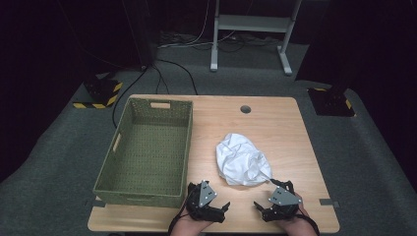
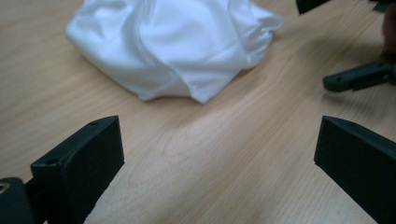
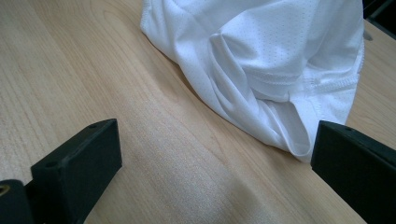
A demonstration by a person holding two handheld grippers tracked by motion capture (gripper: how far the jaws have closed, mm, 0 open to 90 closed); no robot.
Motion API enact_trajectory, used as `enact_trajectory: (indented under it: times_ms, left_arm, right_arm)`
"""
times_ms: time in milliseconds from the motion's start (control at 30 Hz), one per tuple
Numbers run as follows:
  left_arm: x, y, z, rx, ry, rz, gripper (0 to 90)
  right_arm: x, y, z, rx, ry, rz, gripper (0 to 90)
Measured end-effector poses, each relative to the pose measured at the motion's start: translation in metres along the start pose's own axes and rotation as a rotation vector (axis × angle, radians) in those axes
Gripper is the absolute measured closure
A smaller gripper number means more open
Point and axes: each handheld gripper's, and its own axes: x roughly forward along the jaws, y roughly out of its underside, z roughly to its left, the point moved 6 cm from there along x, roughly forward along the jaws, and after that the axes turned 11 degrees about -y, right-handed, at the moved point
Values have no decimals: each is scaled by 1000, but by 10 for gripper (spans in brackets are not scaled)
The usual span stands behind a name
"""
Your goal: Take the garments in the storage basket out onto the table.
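A crumpled white mesh-fabric garment (image 1: 243, 160) is lying in a heap at the centre-right of the high view, on the light wooden worktop (image 1: 275, 123), well apart from nothing but the grippers below it. A green woven rectangular basket (image 1: 147, 152) is sitting at the left of the frame, empty as far as the pictures show.

The step in hand looks like the approach: both grippers are resting near the bottom edge of the high view, just short of the cloth, and nothing is grasped yet. The work seems to be barely begun.

The left gripper (image 1: 222, 206) is standing wide open, its jaws spread far apart over bare wood in the left gripper view, holding nothing and touching nothing. The right gripper (image 1: 259, 205) is likewise spread wide; in the right gripper view the hemmed edge of the garment (image 3: 261, 60) is lying just beside its jaw at the right of the frame, though contact cannot be told.

The next move probably calls for advancing each gripper onto a fold or hem of the cloth and closing on it.
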Motion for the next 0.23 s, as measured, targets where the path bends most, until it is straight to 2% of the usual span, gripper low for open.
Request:
enact_trajectory:
  times_ms: [33, 67, 100, 233]
  left_arm:
    - [5, 7, -2, 17, 0, 28, 13]
    - [5, 7, -2, 17, 0, 28, 13]
    - [6, 6, -2, 34, -8, 21, 13]
    - [6, 5, -1, 21, 0, 15, 13]
  right_arm:
    - [0, 0, 0, -1, 0, 2, 13]
    - [0, 0, 1, -3, 0, 2, 13]
    - [0, 0, 1, -4, 0, 2, 13]
    - [0, 0, 0, -2, 0, 1, 13]
